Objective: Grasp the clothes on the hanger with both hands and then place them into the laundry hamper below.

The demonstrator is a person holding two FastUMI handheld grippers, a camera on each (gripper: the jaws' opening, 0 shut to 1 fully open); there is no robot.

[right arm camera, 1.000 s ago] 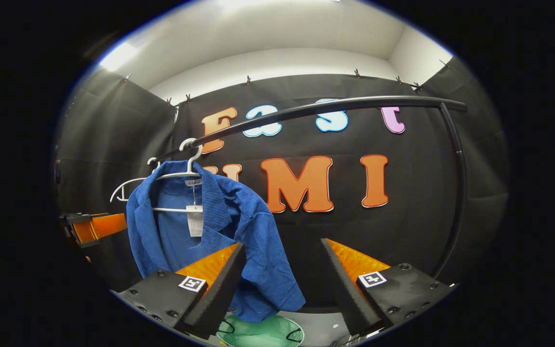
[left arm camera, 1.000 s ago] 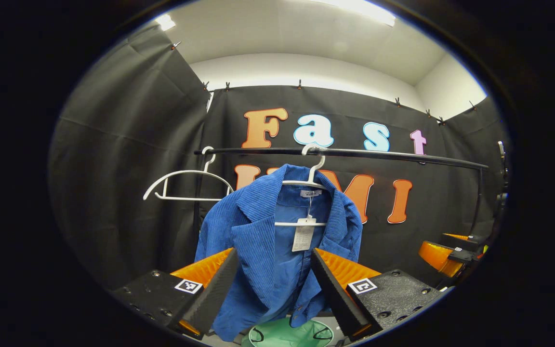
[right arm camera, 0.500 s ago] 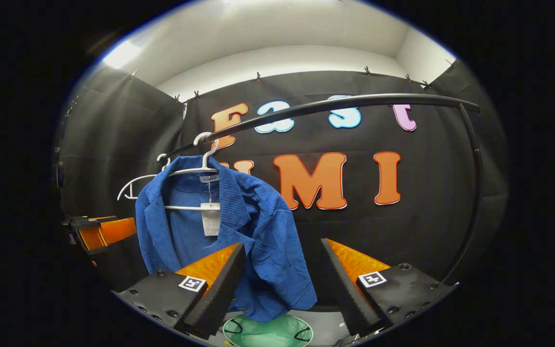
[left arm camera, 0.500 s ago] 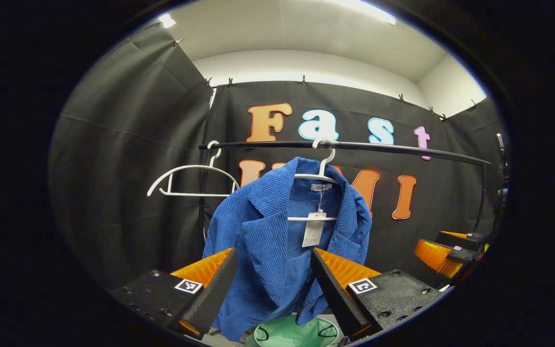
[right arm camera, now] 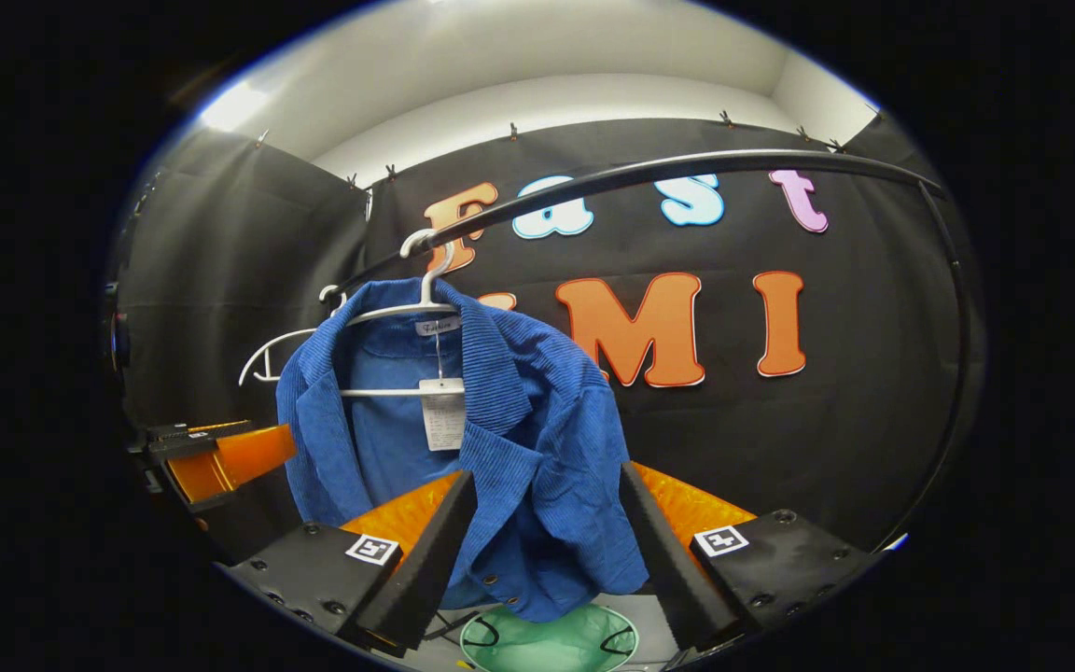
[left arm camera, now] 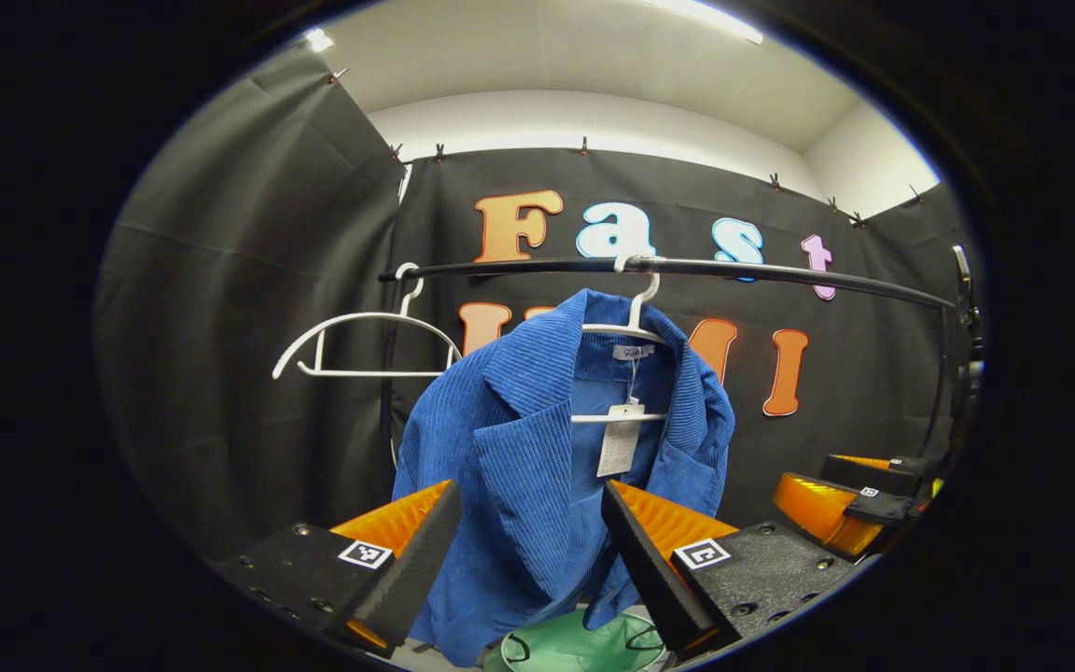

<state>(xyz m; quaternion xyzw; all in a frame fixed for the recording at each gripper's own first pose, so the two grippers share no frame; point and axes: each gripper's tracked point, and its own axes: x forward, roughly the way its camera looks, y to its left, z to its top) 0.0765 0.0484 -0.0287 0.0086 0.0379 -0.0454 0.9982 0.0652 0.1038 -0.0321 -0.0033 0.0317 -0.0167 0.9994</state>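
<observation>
Jacket [left arm camera: 537, 467] of blue corduroy hangs from a white hanger [left arm camera: 635, 322] on the black rail [left arm camera: 668, 271], its long axis running straight down toward the green hamper [left arm camera: 575, 649] beneath. In the left gripper view the left gripper [left arm camera: 523, 551] faces the jacket's front, fingers spread wide and empty, with the cloth framed between them but apart. In the right gripper view the right gripper [right arm camera: 547, 551], likewise spread and holding nothing, sits off the jacket's right shoulder side. Both look about equally near, I judge. The hem and the hamper's rim are cut off by the fingers, and the sleeves are hard to make out.
</observation>
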